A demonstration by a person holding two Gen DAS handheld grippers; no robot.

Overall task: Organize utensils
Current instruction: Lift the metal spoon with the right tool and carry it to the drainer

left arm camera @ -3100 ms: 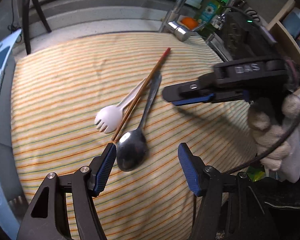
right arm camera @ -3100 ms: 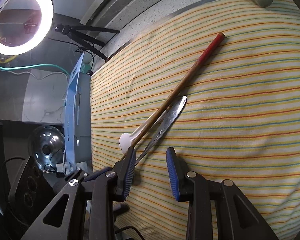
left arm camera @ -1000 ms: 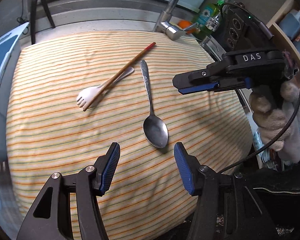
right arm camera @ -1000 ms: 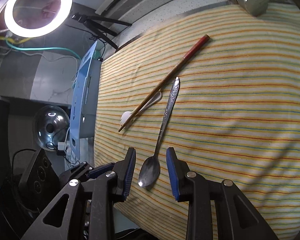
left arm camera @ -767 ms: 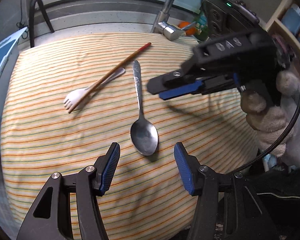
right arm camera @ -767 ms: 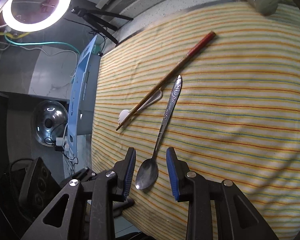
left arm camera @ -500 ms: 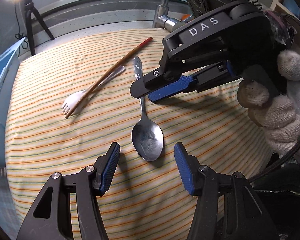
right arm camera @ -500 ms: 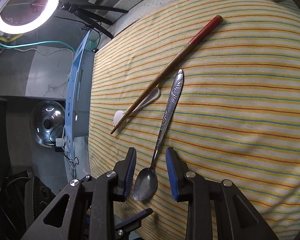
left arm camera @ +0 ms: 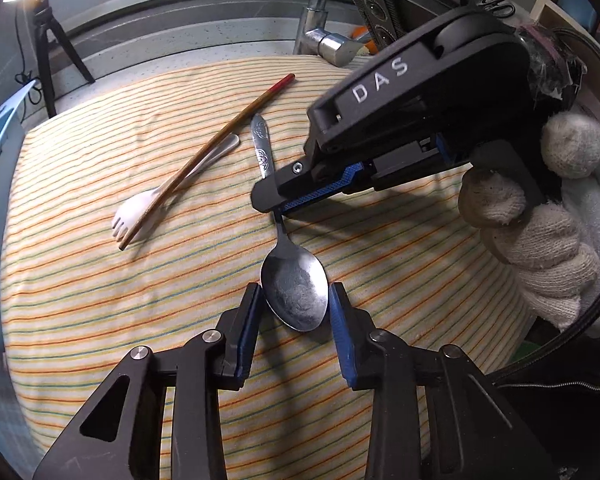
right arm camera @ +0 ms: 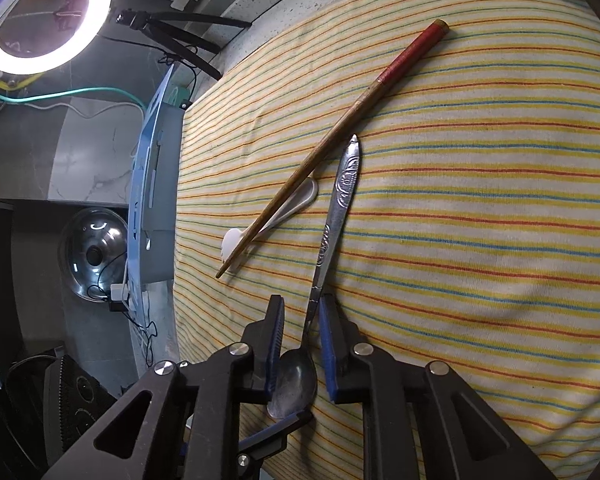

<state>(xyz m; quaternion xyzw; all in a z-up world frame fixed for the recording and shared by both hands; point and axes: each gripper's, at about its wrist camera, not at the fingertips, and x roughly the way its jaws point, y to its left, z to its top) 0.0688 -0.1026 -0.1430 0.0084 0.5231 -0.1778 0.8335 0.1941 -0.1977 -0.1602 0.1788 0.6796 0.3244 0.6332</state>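
Note:
A metal spoon lies on the striped cloth, bowl toward me in the left wrist view. My left gripper is closing on the bowl, and its blue pads touch both rims. My right gripper points down over the spoon's neck. Its jaws are closing with the handle between them. The handle sits against the right pad, and a thin gap shows on the left. A red-tipped wooden chopstick rests across a white plastic fork beside the spoon's handle.
A steel faucet rises behind the cloth. A tripod, a ring light, a blue board and a glass pot lid stand off the cloth's left edge. A gloved hand holds the right gripper.
Both grippers have sunk onto the spoon and narrowed. The left jaws have come in to the bowl, and the right gripper has slid over the handle. Chopstick and fork have stayed put over the last second.

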